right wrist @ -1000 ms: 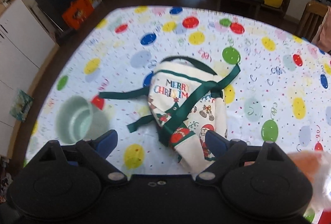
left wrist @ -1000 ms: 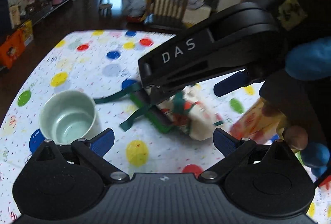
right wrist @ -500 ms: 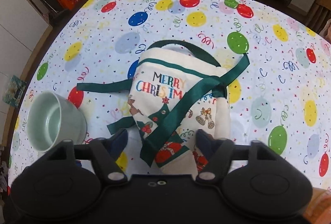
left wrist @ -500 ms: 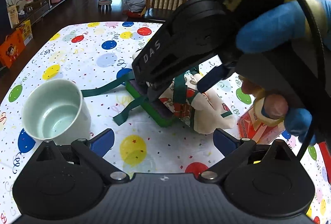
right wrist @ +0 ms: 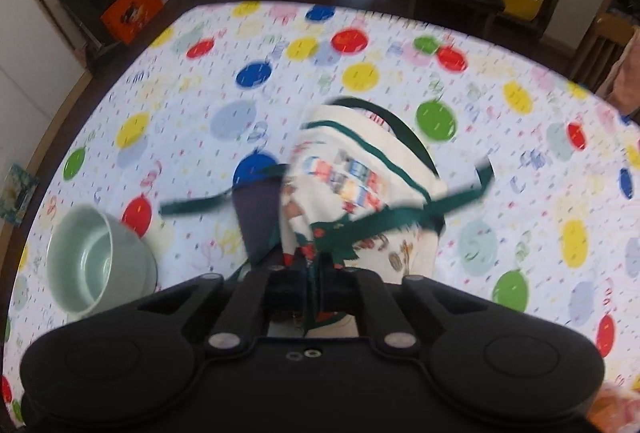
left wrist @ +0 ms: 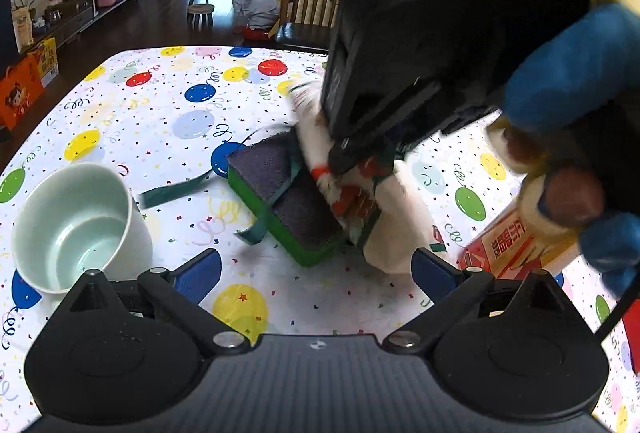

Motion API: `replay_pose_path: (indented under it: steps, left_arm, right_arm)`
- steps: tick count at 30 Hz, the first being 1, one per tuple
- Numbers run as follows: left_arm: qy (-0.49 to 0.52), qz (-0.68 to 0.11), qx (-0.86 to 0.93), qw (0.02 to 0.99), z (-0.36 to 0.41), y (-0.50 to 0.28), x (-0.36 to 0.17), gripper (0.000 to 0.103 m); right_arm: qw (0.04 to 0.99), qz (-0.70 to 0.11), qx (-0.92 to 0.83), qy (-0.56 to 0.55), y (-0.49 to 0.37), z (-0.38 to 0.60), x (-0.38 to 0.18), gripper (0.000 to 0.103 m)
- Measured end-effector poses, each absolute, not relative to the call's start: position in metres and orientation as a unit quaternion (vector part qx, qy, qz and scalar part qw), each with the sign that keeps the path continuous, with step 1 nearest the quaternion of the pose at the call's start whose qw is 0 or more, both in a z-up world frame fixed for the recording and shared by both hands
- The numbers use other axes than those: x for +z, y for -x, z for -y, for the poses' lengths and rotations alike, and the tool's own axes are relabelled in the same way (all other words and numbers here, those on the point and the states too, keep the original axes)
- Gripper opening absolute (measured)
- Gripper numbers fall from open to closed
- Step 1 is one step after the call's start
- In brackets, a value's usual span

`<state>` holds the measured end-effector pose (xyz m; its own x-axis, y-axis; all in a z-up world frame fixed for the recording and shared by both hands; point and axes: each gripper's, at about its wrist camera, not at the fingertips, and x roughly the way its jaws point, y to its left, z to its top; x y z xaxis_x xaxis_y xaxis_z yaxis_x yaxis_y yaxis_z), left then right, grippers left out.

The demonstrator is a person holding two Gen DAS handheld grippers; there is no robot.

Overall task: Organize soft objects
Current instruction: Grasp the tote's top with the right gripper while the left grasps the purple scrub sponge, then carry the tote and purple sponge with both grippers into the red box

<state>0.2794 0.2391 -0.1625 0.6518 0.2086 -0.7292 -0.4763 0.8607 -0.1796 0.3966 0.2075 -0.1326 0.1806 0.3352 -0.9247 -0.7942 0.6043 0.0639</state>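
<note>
A white Christmas cloth [right wrist: 360, 193] with green ribbon [right wrist: 400, 223] lies bunched on the balloon-print table and is lifted at its near edge. My right gripper [right wrist: 314, 285] is shut on the cloth and ribbon; it also shows in the left wrist view [left wrist: 356, 153], above the cloth [left wrist: 392, 217]. Under the raised cloth lies a green sponge with a dark scouring top [left wrist: 280, 189], also seen in the right wrist view [right wrist: 258, 221]. My left gripper [left wrist: 316, 273] is open and empty, just in front of the sponge.
A pale green cup [left wrist: 76, 225] stands at the left, also in the right wrist view [right wrist: 96, 261]. A red and yellow carton [left wrist: 508, 241] lies at the right. Chairs [left wrist: 312, 5] stand beyond the table's far edge.
My right gripper closed on the cloth and ribbon and pulled its near edge up, uncovering the sponge. My left gripper stayed open and moved slightly closer.
</note>
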Motion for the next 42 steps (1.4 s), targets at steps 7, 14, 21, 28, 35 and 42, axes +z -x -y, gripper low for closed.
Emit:
replay_pose_path:
  steps: [7, 14, 21, 28, 35, 42]
  left_arm:
    - [0.197, -0.367, 0.201, 0.887, -0.248, -0.295, -0.162, 0.1]
    - [0.248, -0.368, 0.213, 0.871, -0.267, -0.322, -0.156, 0.1]
    - [0.276, -0.402, 0.243, 0.839, -0.284, -0.36, -0.165, 0.1]
    - [0.273, -0.449, 0.28, 0.804, -0.292, -0.388, -0.188, 0.089]
    - [0.256, -0.446, 0.289, 0.808, -0.292, -0.39, -0.193, 0.079]
    - [0.244, -0.43, 0.289, 0.82, -0.287, -0.382, -0.18, 0.078]
  right_arm:
    - [0.775, -0.464, 0.365, 0.227, -0.414, -0.205, -0.097, 0.002]
    - [0.805, -0.436, 0.336, 0.22, -0.443, -0.191, -0.064, 0.002]
    - [0.824, -0.425, 0.325, 0.187, -0.458, -0.164, -0.041, 0.002]
    - [0.83, -0.429, 0.311, 0.172, -0.458, -0.141, -0.037, 0.002]
    - [0.839, -0.426, 0.299, 0.16, -0.461, -0.119, -0.031, 0.002]
    - [0.859, -0.408, 0.278, 0.133, -0.469, -0.089, -0.018, 0.002]
